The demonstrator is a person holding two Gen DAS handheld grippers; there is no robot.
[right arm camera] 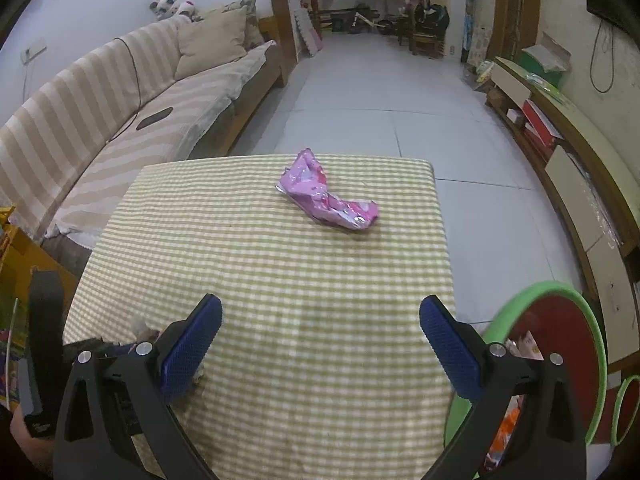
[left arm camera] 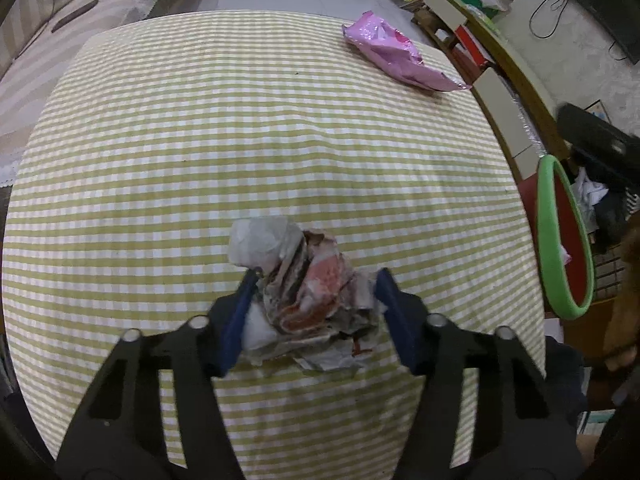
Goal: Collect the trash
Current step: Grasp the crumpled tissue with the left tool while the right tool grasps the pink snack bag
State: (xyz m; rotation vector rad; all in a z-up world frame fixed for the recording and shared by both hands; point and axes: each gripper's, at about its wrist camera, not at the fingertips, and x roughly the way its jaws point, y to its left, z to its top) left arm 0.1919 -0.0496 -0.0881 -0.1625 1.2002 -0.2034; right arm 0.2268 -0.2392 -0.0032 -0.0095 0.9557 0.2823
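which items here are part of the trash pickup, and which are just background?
Job:
- crumpled paper wad, between the left gripper pads, which press on it
- pink foil wrapper on the checked tablecloth, untouched
- green-rimmed bin beside the table, wrappers already inside
- right gripper, open and empty

Background:
- striped sofa
- low cabinet along the wall

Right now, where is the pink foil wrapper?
The pink foil wrapper lies on the checked tablecloth near the table's far right corner, well beyond the open right gripper and apart from the crumpled paper wad.
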